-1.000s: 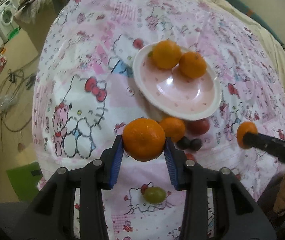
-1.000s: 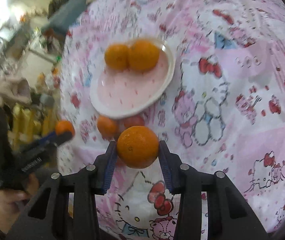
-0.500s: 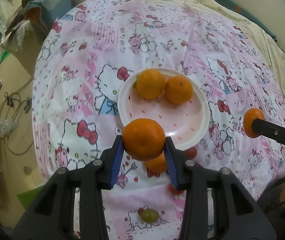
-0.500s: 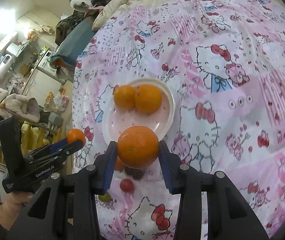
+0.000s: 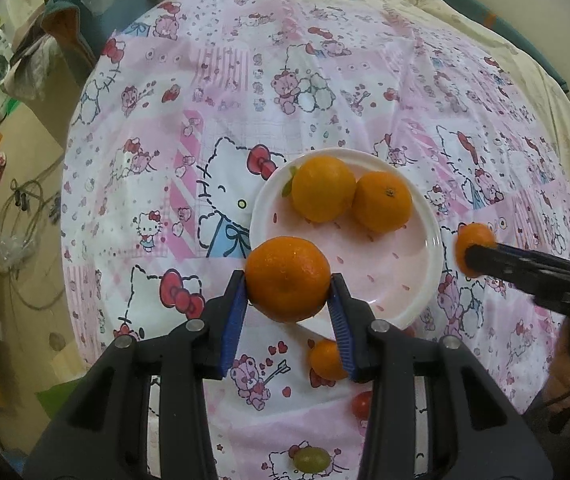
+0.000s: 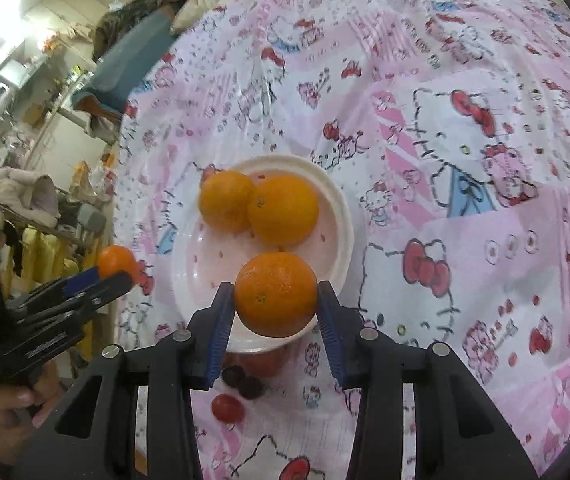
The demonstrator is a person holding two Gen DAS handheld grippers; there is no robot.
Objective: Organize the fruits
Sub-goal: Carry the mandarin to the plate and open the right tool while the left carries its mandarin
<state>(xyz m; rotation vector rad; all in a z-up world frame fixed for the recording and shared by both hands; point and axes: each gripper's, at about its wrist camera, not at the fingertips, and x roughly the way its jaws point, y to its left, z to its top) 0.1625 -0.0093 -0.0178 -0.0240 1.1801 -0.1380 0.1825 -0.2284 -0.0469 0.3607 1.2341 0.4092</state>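
A white plate [image 5: 421, 280] [image 6: 341, 216] on the pink cartoon cloth holds two oranges [image 5: 324, 189] [image 6: 283, 210]. My left gripper [image 5: 288, 300] is shut on an orange [image 5: 287, 278] and holds it above the plate's near left rim. My right gripper [image 6: 275, 306] is shut on another orange [image 6: 275, 294] above the plate's near edge. Each gripper with its orange shows in the other's view, the right one [image 5: 473, 248] and the left one [image 6: 115, 262]. A small orange [image 5: 325, 360] lies on the cloth below the plate.
A cherry tomato [image 5: 361, 404] [image 6: 227, 408], a green grape [image 5: 311, 458] and two dark grapes [image 6: 243, 380] lie on the cloth near the plate. The table's left edge drops to a cluttered floor [image 5: 17, 216]. Bedding [image 5: 465, 4] lies behind.
Both grippers have risen and moved forward with their oranges, from above the loose fruit to over the plate's near rim. The plate now sits closer under them.
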